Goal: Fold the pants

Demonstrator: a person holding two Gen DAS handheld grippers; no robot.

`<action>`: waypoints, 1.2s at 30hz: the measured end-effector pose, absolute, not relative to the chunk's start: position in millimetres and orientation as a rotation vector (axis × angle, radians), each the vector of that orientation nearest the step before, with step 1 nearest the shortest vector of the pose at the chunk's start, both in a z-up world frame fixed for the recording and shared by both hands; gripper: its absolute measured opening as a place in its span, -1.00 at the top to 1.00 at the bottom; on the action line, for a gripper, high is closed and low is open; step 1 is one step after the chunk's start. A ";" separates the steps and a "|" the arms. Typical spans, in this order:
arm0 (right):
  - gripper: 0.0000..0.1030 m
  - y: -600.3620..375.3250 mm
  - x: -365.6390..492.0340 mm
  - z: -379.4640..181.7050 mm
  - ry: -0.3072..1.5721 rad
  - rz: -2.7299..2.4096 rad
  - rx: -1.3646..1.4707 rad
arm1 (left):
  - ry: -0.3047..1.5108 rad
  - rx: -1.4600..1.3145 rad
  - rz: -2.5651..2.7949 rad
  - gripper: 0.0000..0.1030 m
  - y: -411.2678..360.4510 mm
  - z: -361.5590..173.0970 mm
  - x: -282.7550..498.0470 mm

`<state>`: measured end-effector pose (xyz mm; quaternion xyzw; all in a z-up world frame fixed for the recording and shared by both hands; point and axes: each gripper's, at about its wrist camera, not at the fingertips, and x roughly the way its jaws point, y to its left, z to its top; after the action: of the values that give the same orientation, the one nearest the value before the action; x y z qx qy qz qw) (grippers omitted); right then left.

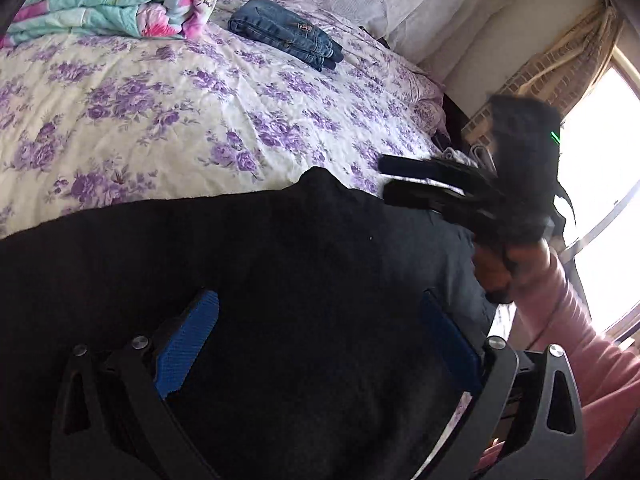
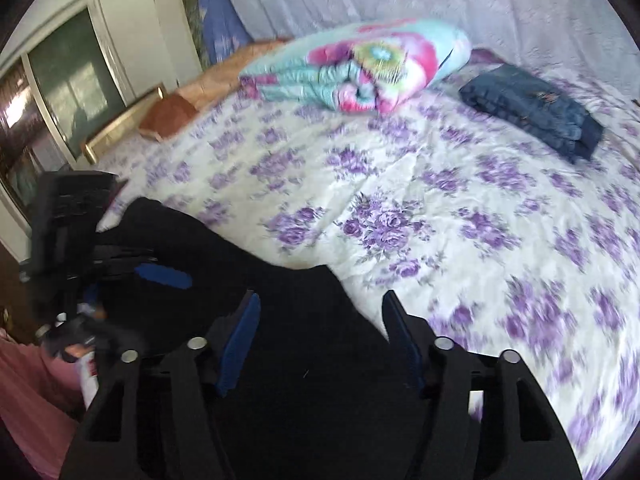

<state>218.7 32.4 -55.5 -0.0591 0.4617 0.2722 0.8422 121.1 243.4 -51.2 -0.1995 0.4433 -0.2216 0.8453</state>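
Observation:
Black pants (image 1: 256,264) lie across the near edge of the bed, also in the right wrist view (image 2: 296,344). My left gripper (image 1: 320,316) is open, its blue pads (image 1: 188,344) spread wide above the black cloth. My right gripper (image 2: 320,320) is open above the pants' edge; from the left wrist view it shows at the right (image 1: 384,178), hovering over the cloth. In the right wrist view, the left gripper (image 2: 160,274) appears at the left over the pants. Neither holds the cloth.
The bed has a white sheet with purple flowers (image 1: 160,120). Folded blue jeans (image 1: 284,34) lie at the far side, also in the right wrist view (image 2: 532,114). A rolled colourful quilt (image 1: 116,0) sits at the head. A window (image 1: 600,160) is on the right.

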 end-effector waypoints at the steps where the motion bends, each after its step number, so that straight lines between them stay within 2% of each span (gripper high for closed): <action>1: 0.00 36.5 226.7 -63.4 1.009 0.585 -0.140 | 0.934 -0.391 -0.460 -0.91 239.4 -50.5 120.3; 3: 0.26 41.7 238.7 -78.0 1.076 0.601 -0.176 | 0.932 -0.315 -0.437 -0.91 229.8 -48.8 118.1; 7: 0.35 48.9 241.3 -88.5 1.122 0.656 -0.231 | 0.935 -0.211 -0.400 -0.91 217.3 -47.1 116.7; 8: 0.54 50.4 241.2 -89.0 1.128 0.661 -0.241 | 0.936 -0.209 -0.399 -0.91 217.6 -47.3 117.4; 9: 0.85 52.4 241.7 -89.3 1.137 0.662 -0.248 | 0.937 -0.212 -0.399 -0.91 217.9 -47.5 118.2; 15: 0.97 49.8 237.3 -77.0 0.977 0.564 -0.268 | 0.936 -0.232 -0.403 -0.91 222.0 -47.8 119.8; 18: 0.96 52.6 243.8 -104.2 1.019 0.537 -0.271 | 0.937 -0.223 -0.399 -0.91 219.4 -48.1 120.8; 22: 0.87 46.5 226.2 -71.2 0.893 0.466 -0.224 | 0.934 -0.226 -0.399 -0.91 219.5 -47.8 120.7; 23: 0.70 42.1 218.3 -60.4 0.859 0.448 -0.177 | 0.934 -0.230 -0.400 -0.91 220.1 -48.1 121.3; 24: 0.24 38.5 203.9 -48.5 0.817 0.439 -0.119 | 0.933 -0.234 -0.401 -0.91 220.6 -48.0 121.4; 26: -0.26 38.3 176.3 -40.1 0.760 0.426 -0.061 | 0.933 -0.234 -0.400 -0.91 220.0 -48.2 121.1; 31: -0.31 41.1 108.1 -60.8 0.770 0.435 -0.013 | 0.934 -0.219 -0.394 -0.91 218.1 -48.4 120.9; 34: -0.33 21.4 91.3 -95.2 0.896 0.361 0.010 | 0.933 -0.206 -0.392 -0.91 217.1 -48.8 121.3; 35: -0.21 9.6 85.8 -102.3 0.918 0.345 0.004 | 0.933 -0.205 -0.394 -0.91 217.4 -49.0 121.8; 36: -0.19 -1.7 77.6 -101.7 0.901 0.369 0.016 | 0.933 -0.208 -0.395 -0.91 217.8 -49.2 122.0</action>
<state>77.6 -1.7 -101.7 0.0077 0.4328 0.1772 0.8839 122.0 217.8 -49.2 -0.0992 0.4460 -0.1890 0.8692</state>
